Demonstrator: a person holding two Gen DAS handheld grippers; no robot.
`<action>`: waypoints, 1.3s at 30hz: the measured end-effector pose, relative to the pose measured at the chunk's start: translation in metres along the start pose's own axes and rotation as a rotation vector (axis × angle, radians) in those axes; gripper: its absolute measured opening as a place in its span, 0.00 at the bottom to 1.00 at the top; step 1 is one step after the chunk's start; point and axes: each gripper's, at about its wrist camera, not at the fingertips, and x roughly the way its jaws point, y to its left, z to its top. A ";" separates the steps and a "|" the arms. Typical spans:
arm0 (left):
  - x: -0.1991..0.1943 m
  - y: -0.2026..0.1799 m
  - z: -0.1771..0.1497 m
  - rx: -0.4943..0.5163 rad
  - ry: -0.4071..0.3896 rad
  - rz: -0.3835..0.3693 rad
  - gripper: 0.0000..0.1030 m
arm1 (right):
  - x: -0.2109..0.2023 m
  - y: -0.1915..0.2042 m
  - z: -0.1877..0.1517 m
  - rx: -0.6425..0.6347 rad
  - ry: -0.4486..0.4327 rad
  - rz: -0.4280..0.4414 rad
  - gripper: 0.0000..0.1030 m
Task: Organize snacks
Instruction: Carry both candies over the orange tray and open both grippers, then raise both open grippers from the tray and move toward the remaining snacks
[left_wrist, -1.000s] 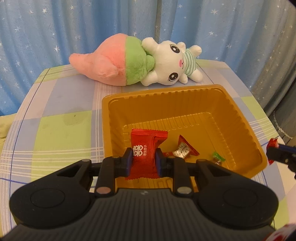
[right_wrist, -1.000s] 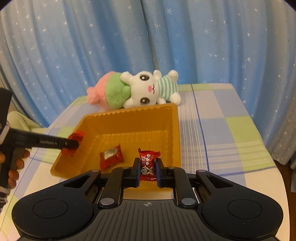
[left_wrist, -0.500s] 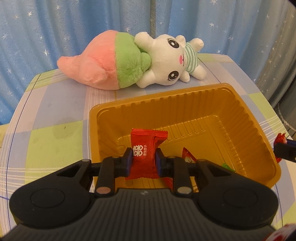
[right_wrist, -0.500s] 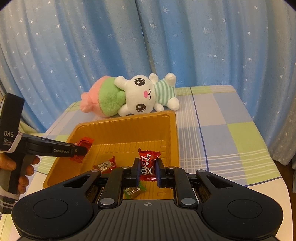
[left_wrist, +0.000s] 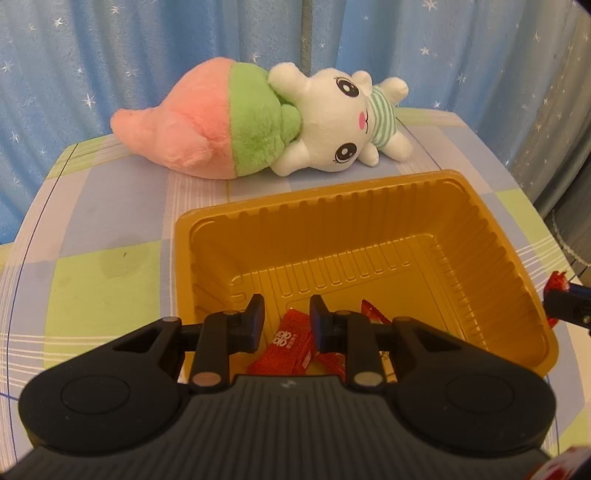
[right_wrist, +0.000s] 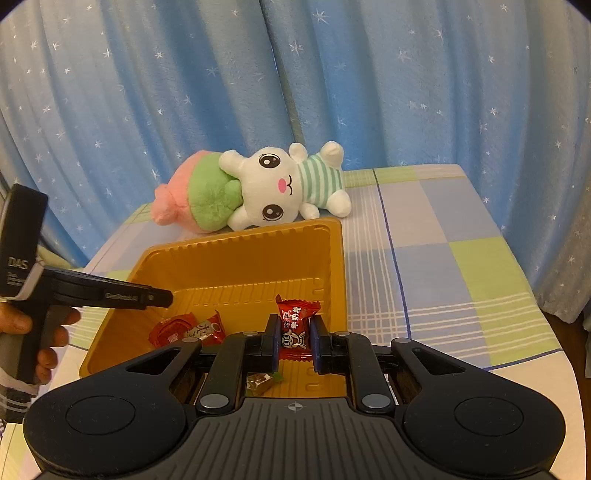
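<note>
A golden plastic tray (left_wrist: 369, 206) (right_wrist: 236, 251) stands on the checked tablecloth. My left gripper (left_wrist: 287, 317) is open above the tray's near left part; a red snack packet (left_wrist: 290, 347) lies on the tray floor just below it, also visible in the right wrist view (right_wrist: 171, 328). My right gripper (right_wrist: 293, 332) is shut on a red wrapped candy (right_wrist: 295, 326), held over the tray's near right side. The left gripper shows in the right wrist view (right_wrist: 162, 297). Another red candy (right_wrist: 208, 328) and a green-tipped candy (right_wrist: 260, 380) lie in the tray.
A pink, green and white plush rabbit (left_wrist: 266, 122) (right_wrist: 258, 188) lies behind the tray. Blue star-printed curtains hang behind the table. The table's right edge (right_wrist: 535, 354) is close by.
My left gripper opened and the red packet dropped into the tray. Both grippers have moved further over the tray; the right one still holds its candy.
</note>
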 end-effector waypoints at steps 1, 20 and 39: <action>-0.003 0.002 -0.001 -0.006 -0.004 -0.003 0.23 | 0.001 0.000 0.000 -0.001 0.001 0.001 0.16; -0.063 0.050 -0.023 -0.150 -0.073 0.007 0.23 | 0.039 0.008 0.015 -0.013 0.030 0.047 0.16; -0.083 0.069 -0.056 -0.236 -0.045 0.030 0.23 | 0.049 0.016 0.027 0.006 -0.031 0.042 0.27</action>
